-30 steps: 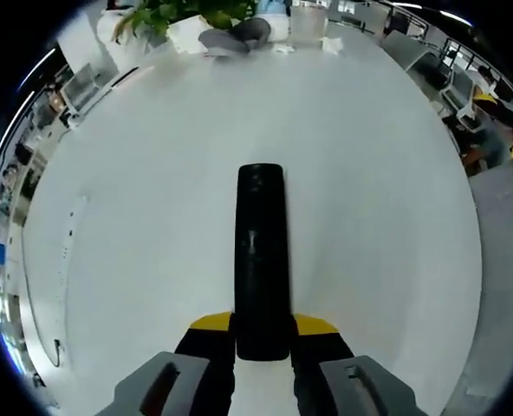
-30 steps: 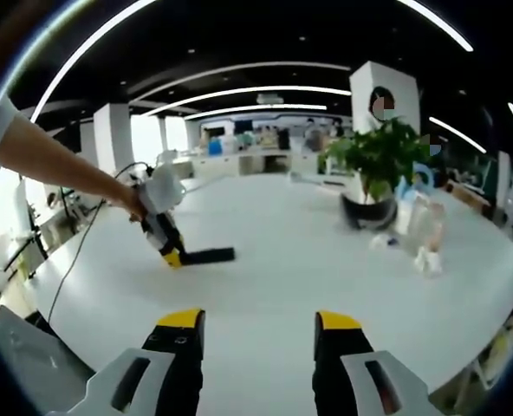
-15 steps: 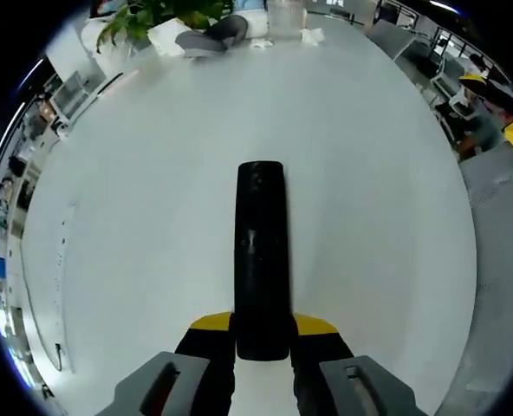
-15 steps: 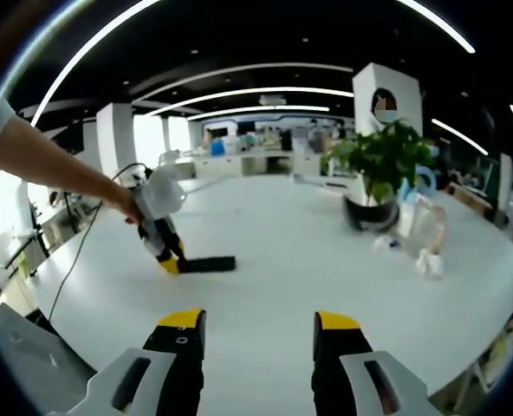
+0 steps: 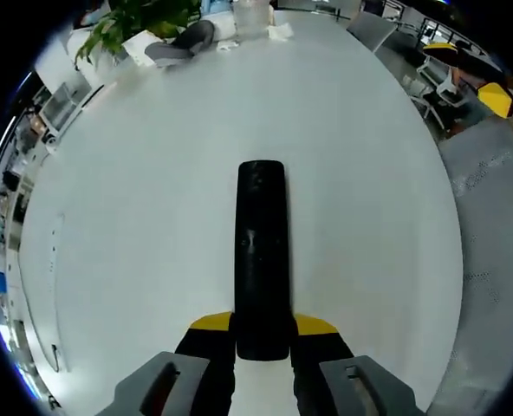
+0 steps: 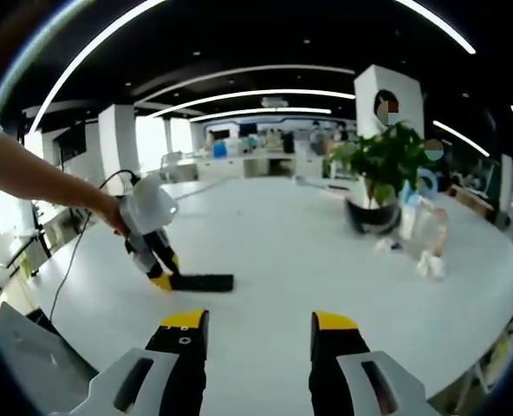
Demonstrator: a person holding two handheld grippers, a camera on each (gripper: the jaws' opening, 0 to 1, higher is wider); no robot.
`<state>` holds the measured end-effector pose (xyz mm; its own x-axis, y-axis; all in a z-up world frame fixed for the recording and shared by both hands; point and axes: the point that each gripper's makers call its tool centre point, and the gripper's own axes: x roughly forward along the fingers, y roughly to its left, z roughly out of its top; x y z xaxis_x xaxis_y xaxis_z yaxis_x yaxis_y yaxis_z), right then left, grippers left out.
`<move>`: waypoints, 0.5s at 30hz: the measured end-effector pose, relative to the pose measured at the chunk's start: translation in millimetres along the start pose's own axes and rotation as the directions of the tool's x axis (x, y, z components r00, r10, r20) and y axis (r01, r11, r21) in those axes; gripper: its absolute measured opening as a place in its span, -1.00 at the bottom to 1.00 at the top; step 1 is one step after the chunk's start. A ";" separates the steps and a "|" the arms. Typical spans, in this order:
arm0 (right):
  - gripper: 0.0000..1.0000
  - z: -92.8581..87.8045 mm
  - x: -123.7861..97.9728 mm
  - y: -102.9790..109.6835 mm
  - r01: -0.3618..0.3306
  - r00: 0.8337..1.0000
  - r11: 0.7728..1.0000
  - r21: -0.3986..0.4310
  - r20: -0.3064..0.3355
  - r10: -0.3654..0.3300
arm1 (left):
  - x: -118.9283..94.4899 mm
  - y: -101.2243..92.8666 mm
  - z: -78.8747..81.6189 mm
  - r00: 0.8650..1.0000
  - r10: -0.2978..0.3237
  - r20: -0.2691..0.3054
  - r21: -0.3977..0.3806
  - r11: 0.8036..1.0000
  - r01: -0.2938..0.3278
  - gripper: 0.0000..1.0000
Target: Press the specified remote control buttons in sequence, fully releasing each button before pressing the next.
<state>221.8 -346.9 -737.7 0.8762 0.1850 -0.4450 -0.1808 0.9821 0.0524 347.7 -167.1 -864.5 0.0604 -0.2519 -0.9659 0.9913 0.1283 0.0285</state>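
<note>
the left gripper (image 5: 262,334) points down at a slant, its two yellow-tipped jaws closed on the near end of the remote (image 5: 261,251), which lies straight out ahead between them. in the right gripper view the left gripper (image 6: 159,279) sits ahead and to the left, held by a bare forearm (image 6: 40,178). the right gripper (image 6: 259,325) is level, jaws spread apart with nothing between them.
</note>
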 end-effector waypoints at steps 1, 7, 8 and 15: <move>-0.11 -0.1 0.1 0.0 -0.001 1.000 1.000 0.002 -0.001 0.001 | 0.0 -2.6 -0.1 1.000 -0.002 -0.001 0.001 1.000 0.002 -0.55; -0.13 0.8 -0.5 0.1 -0.001 1.000 1.000 -0.001 0.005 0.001 | 0.1 -10.6 -0.7 1.000 -0.002 -0.006 0.016 1.000 0.002 -0.55; -0.13 1.0 -0.5 0.3 -0.002 1.000 1.000 0.000 0.006 0.002 | 0.0 -11.8 -0.8 1.000 -0.002 -0.005 0.017 1.000 0.002 -0.55; -0.15 0.8 0.0 1.3 -0.009 1.000 1.000 0.002 0.005 0.009 | 0.0 -27.5 -1.7 1.000 -0.008 -0.026 0.045 0.999 0.009 -0.55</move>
<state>221.9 -345.6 -736.9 0.8768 0.1942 -0.4399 -0.1877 0.9805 0.0587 320.2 -168.9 -865.7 0.0499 -0.2282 -0.9723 0.9961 0.0826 0.0317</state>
